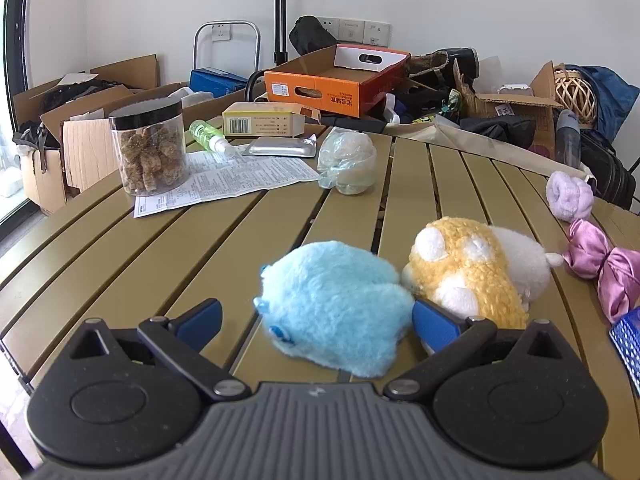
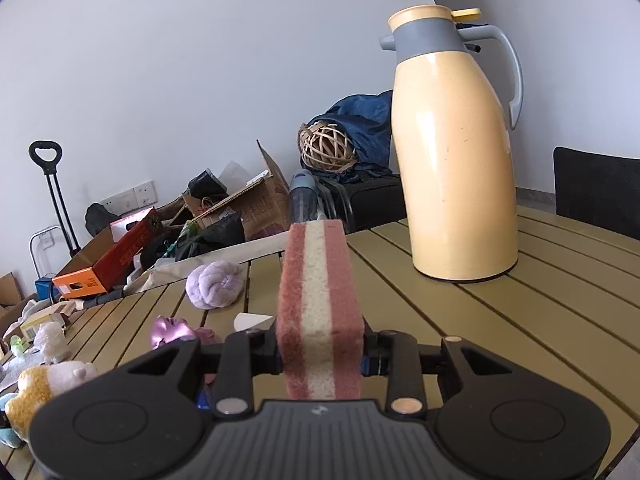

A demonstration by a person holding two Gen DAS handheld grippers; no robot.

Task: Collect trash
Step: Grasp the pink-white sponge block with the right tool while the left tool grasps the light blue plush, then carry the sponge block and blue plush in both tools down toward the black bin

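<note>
- The right hand-held gripper (image 2: pixel 320 354) is clamped on a pink-and-cream layered sponge (image 2: pixel 318 312), which stands on edge between the pads and sticks out forward above the counter (image 2: pixel 540 320).
- The left hand-held gripper (image 1: pixel 316 320) has its jaws spread wide apart; a light-blue plush toy (image 1: pixel 332 304) lies on the counter between them. The right-hand blue pad (image 1: pixel 434 326) sits just beside the toy's fur; whether it touches is unclear. The other pad stands clear of the toy.
- A yellow-and-white plush toy (image 1: pixel 476 268) lies touching the blue one.
- Farther back on the slatted counter lies the loose clutter: a crumpled clear plastic bag (image 1: pixel 347 162), a printed paper leaflet (image 1: pixel 224 178), a silver foil blister pack (image 1: pixel 280 146), a small green spray bottle (image 1: pixel 210 136) and a yellow medicine carton (image 1: pixel 266 120).
- A clear jar with a black lid (image 1: pixel 149 146), filled with brown snacks, stands on a corner of the leaflet.
- A lilac fluffy scrunchie (image 2: pixel 216 284) and a pink satin bow (image 1: pixel 604 268) lie near the counter's edge.
- A tall cream thermos jug (image 2: pixel 456 152) with a grey collar and handle stands upright on the counter, well apart from the toys.
- An orange cardboard tray box (image 1: pixel 332 84) sits among the boxes behind the counter.
</note>
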